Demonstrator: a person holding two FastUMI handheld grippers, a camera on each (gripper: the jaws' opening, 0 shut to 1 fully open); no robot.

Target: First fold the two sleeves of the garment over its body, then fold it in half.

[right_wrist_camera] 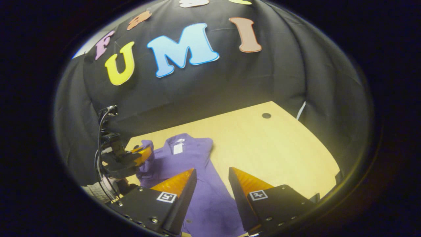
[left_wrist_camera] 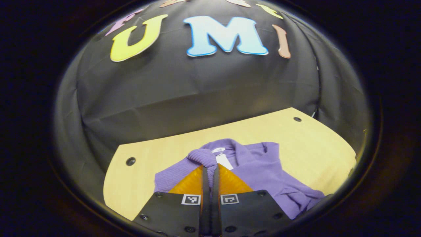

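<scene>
Garment [left_wrist_camera: 263, 171], white neck label [left_wrist_camera: 224, 161] unreadable; left gripper [left_wrist_camera: 210, 169] pinches its cuff [left_wrist_camera: 203, 157], right gripper [right_wrist_camera: 212, 172] gapes wide.

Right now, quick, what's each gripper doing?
Left gripper: shut on the purple sleeve cuff.
Right gripper: open, holding nothing, above the garment.

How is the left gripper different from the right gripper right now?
The left gripper has its jaws shut, while the right gripper has its jaws wide open.
The left gripper pinches the ribbed cuff of the purple garment's sleeve; the right gripper holds nothing.
The left gripper lifts that cuff off the wooden table; the right gripper hangs above the garment's body with cloth showing between its jaws.
Both point toward the same garment.
</scene>
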